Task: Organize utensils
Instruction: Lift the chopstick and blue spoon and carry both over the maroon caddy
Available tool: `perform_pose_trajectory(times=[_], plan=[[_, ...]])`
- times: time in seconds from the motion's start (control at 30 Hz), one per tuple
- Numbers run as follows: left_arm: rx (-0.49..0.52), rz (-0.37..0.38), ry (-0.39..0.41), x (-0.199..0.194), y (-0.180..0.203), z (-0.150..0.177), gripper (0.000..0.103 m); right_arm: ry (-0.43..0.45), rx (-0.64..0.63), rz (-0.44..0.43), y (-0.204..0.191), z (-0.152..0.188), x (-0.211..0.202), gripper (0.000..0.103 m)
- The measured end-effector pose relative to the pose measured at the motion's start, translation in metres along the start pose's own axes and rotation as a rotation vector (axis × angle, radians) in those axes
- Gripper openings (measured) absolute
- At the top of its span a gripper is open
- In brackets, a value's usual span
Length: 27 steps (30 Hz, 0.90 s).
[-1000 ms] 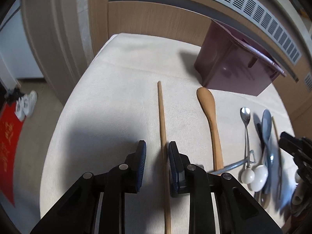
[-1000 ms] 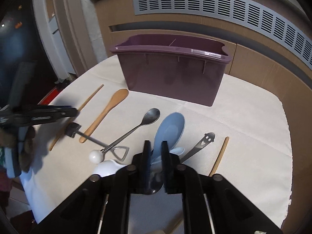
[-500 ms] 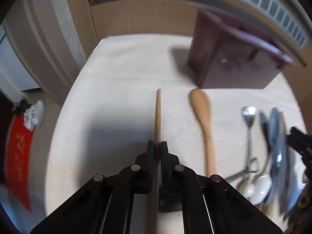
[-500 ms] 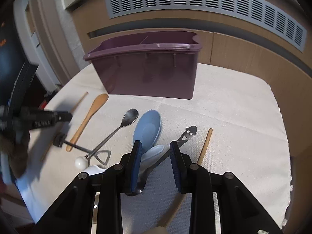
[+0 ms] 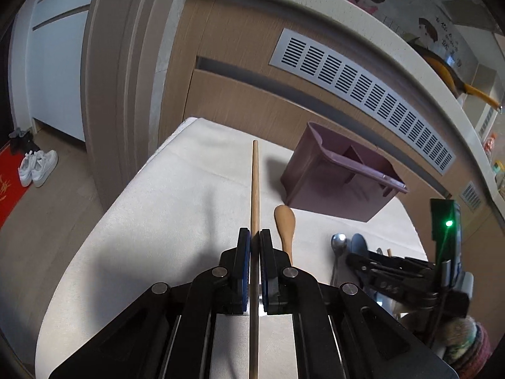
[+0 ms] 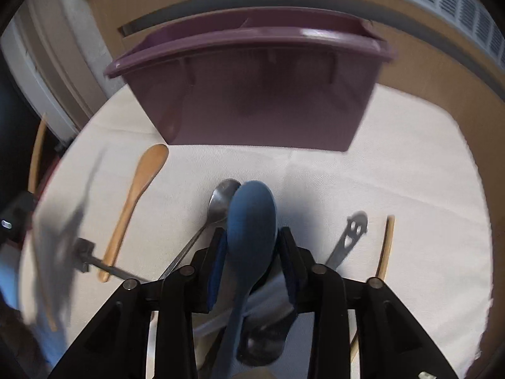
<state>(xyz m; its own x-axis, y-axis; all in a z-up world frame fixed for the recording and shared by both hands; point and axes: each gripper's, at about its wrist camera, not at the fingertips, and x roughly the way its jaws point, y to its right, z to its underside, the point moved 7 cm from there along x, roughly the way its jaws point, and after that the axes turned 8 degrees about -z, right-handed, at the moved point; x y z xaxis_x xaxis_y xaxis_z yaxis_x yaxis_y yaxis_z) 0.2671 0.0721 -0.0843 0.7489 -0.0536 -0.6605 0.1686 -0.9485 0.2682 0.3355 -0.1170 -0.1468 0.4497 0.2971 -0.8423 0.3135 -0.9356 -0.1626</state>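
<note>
My left gripper is shut on a long wooden chopstick and holds it above the cloth-covered table, pointing forward. A purple utensil caddy with compartments stands ahead to the right. My right gripper holds a blue spoon between its fingers, bowl forward, in front of the caddy. A wooden spoon, a metal spoon, a smiley-handled metal utensil and a second chopstick lie on the cloth.
A wood-panel wall with a vent grille stands behind the table. The table's left edge drops to the floor, where white shoes and a red mat lie. The left gripper shows blurred at the left of the right wrist view.
My left gripper closed on the chopstick and raised it off the cloth. My right gripper opened, then closed on the blue spoon and moved toward the caddy.
</note>
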Motion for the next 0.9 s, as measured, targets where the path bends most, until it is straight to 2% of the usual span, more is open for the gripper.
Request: perform_pose_trajectory(times=[0.1,0.23,0.43,0.57,0.67,0.73,0.8,0.9], plan=[[-0.009,0.029,0.005,-0.009,0.003,0.001,0.006,0.023,-0.009,-0.06,-0.002,0.001,-0.01,0.031],[0.005,0.064,0.027,-0.019,0.016,-0.001,0.006,0.093,-0.024,-0.127,0.006,0.006,-0.045,0.031],[0.049,0.064,0.027,-0.02,0.039,-0.005,0.006,0.216,-0.104,-0.086,0.008,0.008,-0.091,0.03],[0.08,0.069,0.053,-0.03,0.055,-0.011,0.006,0.283,-0.088,-0.122,0.013,0.001,-0.113,0.03],[0.099,0.098,0.078,-0.04,0.071,-0.03,0.006,0.371,-0.059,-0.148,0.018,-0.016,-0.139,0.03],[0.116,0.139,0.149,-0.059,0.09,-0.065,0.006,0.454,-0.081,-0.143,0.016,-0.038,-0.167,0.03],[0.144,0.161,0.27,-0.08,0.112,-0.104,0.006,0.55,-0.115,-0.111,0.016,-0.064,-0.202,0.03],[0.164,0.185,0.39,-0.093,0.135,-0.144,0.006,0.683,-0.14,-0.08,0.017,-0.11,-0.243,0.03]])
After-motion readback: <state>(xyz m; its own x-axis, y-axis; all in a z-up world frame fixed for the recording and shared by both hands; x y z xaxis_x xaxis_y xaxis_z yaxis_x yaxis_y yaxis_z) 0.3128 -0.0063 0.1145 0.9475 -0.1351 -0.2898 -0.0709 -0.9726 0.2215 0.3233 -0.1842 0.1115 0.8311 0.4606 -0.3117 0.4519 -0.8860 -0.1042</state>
